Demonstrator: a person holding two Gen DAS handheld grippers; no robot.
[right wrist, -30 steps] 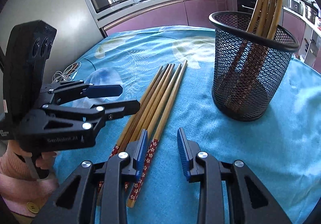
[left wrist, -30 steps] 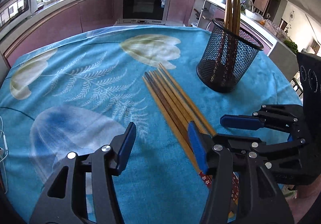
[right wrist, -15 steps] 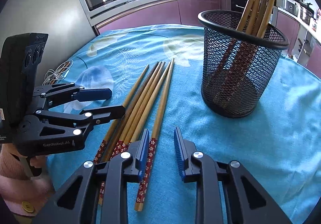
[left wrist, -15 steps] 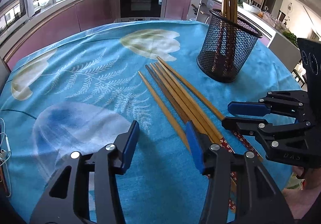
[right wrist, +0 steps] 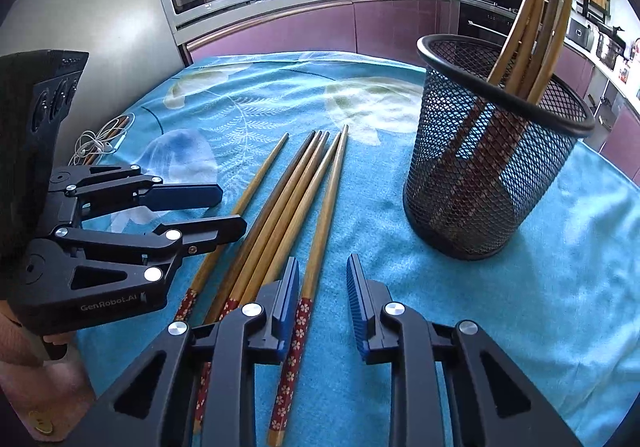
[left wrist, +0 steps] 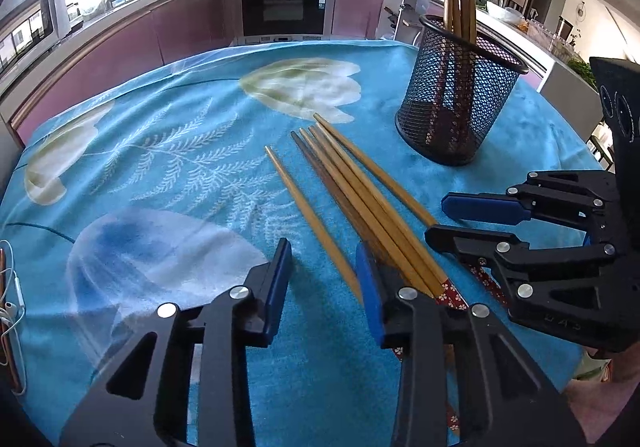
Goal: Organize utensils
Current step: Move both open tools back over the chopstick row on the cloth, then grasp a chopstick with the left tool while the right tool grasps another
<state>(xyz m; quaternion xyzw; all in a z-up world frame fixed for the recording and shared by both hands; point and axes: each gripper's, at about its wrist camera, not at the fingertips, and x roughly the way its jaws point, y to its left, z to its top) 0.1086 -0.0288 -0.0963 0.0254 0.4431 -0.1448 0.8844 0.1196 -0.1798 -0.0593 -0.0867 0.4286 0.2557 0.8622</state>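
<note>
Looking down the left wrist view, we see the job maybe half done: a few chopsticks already stand in the black mesh holder [left wrist: 460, 103], while six more chopsticks [left wrist: 360, 207] lie loose on the blue tablecloth [left wrist: 160, 167]. Our left gripper [left wrist: 324, 287] has its jaws closing around the lone left stick [left wrist: 308, 215], with a gap on each side, so nothing's pinched yet. Its right finger covers the painted ends of the bunch.

From the right wrist view, our right gripper [right wrist: 322, 299] is narrow but not clamped, straddling the rightmost stick [right wrist: 320, 239]; we can't tell if the pads touch it. The holder [right wrist: 496, 167] sits upright just beside the pile. How many sticks are inside is hard to count through the mesh.
</note>
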